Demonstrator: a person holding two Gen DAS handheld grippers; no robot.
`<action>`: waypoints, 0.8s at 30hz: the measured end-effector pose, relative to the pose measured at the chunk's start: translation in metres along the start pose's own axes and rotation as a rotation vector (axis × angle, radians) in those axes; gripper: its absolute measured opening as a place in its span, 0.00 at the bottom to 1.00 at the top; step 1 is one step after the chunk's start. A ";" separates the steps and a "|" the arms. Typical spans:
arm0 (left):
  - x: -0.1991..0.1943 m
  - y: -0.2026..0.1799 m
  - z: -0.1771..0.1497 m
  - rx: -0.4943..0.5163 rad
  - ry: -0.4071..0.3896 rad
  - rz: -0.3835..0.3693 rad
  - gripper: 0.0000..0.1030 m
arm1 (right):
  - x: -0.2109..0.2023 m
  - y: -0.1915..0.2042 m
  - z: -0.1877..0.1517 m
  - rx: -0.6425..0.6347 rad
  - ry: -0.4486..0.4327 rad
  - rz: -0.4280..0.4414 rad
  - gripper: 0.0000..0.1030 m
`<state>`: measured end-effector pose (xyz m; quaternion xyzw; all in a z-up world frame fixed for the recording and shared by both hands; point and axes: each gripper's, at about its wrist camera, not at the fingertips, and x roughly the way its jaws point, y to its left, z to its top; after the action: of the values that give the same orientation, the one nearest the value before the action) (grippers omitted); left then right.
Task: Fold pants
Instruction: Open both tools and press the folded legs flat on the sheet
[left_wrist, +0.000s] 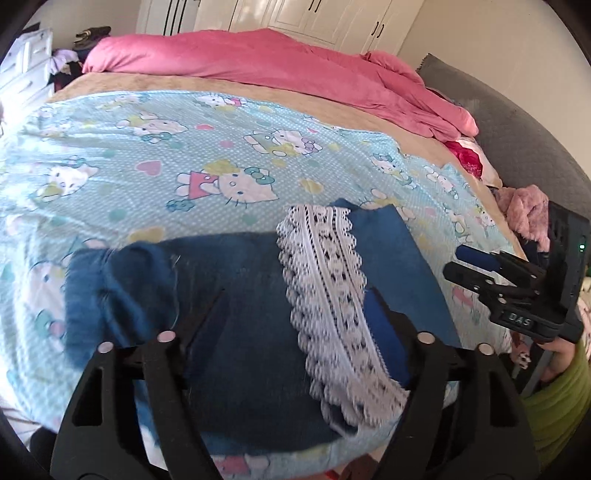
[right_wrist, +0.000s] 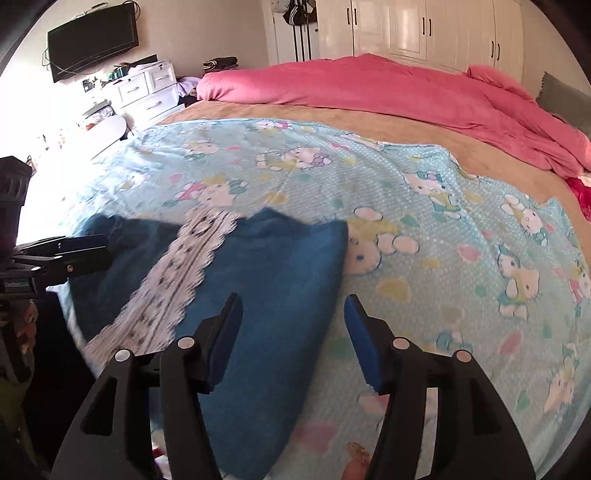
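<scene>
The blue pants lie folded on the light-blue cartoon-print sheet near the edge of the bed, a band of white lace trim running across them. The left gripper hovers right above them, its jaws spread wide with the cloth beneath and nothing pinched. To its right, the right gripper hangs over the pants' other end, one finger over the blue fabric, the other over the sheet; its jaws also stand apart and hold nothing. Beyond both grippers, a pink duvet is heaped along the bed's far side before white wardrobe doors.
</scene>
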<state>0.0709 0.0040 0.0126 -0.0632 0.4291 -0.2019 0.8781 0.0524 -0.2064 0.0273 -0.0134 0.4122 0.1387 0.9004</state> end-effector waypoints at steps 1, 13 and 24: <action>-0.002 0.000 -0.002 0.003 -0.003 0.002 0.73 | -0.004 0.002 -0.002 0.002 -0.001 0.000 0.55; -0.019 -0.006 -0.030 0.022 0.007 0.007 0.81 | -0.020 0.021 -0.030 0.019 0.040 0.003 0.55; -0.021 -0.009 -0.046 0.027 0.021 0.016 0.83 | -0.027 0.025 -0.041 0.048 0.044 0.001 0.95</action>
<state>0.0207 0.0072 0.0023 -0.0455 0.4360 -0.2012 0.8760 -0.0014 -0.1945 0.0226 0.0052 0.4352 0.1290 0.8910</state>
